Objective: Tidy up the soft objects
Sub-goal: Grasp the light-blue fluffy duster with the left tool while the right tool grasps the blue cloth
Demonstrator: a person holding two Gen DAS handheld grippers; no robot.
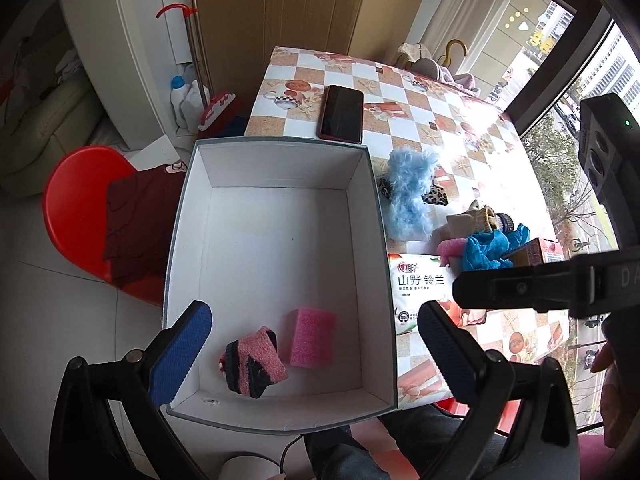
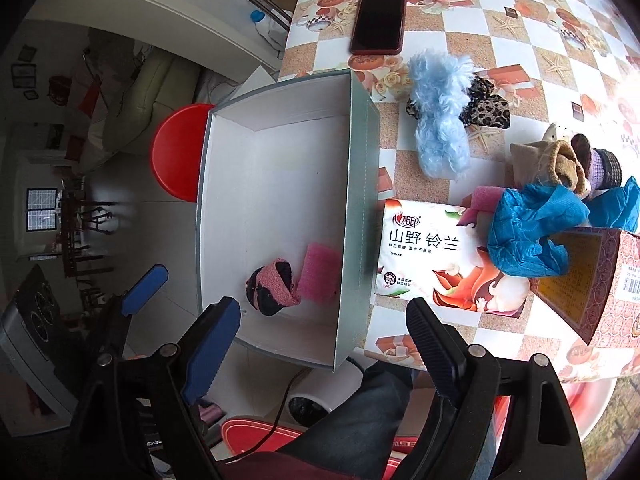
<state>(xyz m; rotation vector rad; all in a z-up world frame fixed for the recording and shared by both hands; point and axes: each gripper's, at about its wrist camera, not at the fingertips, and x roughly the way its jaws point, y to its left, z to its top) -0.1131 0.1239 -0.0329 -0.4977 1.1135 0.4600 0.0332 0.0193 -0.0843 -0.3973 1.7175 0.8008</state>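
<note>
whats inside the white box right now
Two things lie in the box near its front wall: a pink sponge and a rolled pink and dark sock. The rest of the floor shows bare; what is under them is covered.

Box (image 1: 276,248) mostly free — sock (image 1: 253,364), sponge (image 1: 313,337).

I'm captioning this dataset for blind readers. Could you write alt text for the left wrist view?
An open white box on a checkered table holds a pink sponge and a pink-and-navy sock, seen between the open left gripper fingers. Right of the box lie a blue fluffy cloth, a tissue pack and other soft items; a phone lies behind.
</note>
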